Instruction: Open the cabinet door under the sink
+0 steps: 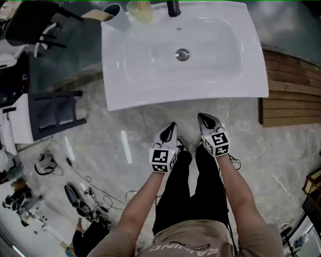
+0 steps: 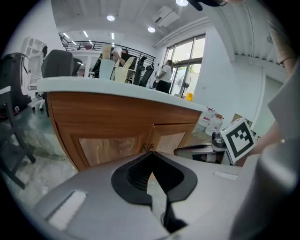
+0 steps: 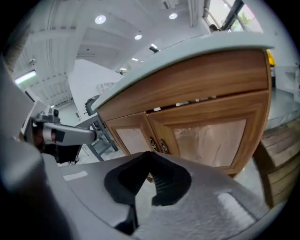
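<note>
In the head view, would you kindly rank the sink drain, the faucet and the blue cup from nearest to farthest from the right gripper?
From the right gripper:
1. Drain, middle of the basin.
2. Faucet, back edge, centre.
3. Blue cup, back left corner.

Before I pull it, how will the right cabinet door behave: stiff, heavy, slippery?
The cabinet door has a solid wooden frame, so it likely swings rigidly and feels fairly heavy. Its small handle by the centre seam may be hard to pinch. The pale inset panel may be fragile; its material is unclear.
</note>
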A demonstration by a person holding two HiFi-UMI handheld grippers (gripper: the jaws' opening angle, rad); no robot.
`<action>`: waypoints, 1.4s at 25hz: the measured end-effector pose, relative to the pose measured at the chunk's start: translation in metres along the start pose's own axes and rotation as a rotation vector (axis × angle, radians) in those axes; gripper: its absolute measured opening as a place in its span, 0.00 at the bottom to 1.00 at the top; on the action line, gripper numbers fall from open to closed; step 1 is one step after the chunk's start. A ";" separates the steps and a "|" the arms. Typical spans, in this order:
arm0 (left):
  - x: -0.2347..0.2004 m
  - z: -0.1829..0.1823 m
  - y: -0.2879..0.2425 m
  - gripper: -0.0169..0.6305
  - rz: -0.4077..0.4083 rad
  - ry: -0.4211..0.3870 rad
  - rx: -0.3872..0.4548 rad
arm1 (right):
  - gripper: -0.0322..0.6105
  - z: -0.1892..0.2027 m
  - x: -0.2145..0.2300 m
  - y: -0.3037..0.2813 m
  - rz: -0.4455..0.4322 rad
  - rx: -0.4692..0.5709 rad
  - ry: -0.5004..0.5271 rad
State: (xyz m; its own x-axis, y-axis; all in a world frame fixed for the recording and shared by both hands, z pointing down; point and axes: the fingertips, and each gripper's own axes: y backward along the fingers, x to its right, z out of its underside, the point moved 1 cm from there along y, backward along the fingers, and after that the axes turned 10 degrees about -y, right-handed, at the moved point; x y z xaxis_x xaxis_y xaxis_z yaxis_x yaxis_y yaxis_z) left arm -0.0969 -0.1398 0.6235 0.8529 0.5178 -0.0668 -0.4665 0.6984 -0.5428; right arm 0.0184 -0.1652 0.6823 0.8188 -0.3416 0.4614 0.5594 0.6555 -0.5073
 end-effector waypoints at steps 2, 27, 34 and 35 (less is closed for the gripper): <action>0.002 0.015 -0.009 0.06 0.012 -0.003 -0.016 | 0.05 0.010 0.011 -0.015 0.014 0.022 -0.065; -0.009 0.078 -0.034 0.06 0.121 0.002 -0.040 | 0.26 0.026 0.062 -0.099 -0.259 0.480 -1.186; -0.021 0.083 -0.038 0.06 0.119 0.011 -0.048 | 0.20 0.023 0.058 -0.110 -0.332 0.547 -1.277; -0.021 0.082 -0.039 0.06 0.121 0.010 -0.050 | 0.19 0.023 0.058 -0.109 -0.345 0.563 -1.295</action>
State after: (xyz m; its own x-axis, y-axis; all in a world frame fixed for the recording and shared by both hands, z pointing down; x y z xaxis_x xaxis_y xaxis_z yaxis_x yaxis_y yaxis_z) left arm -0.1162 -0.1372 0.7148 0.7935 0.5917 -0.1423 -0.5540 0.6055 -0.5714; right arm 0.0014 -0.2408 0.7815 -0.2024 0.1018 0.9740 0.3268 0.9446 -0.0308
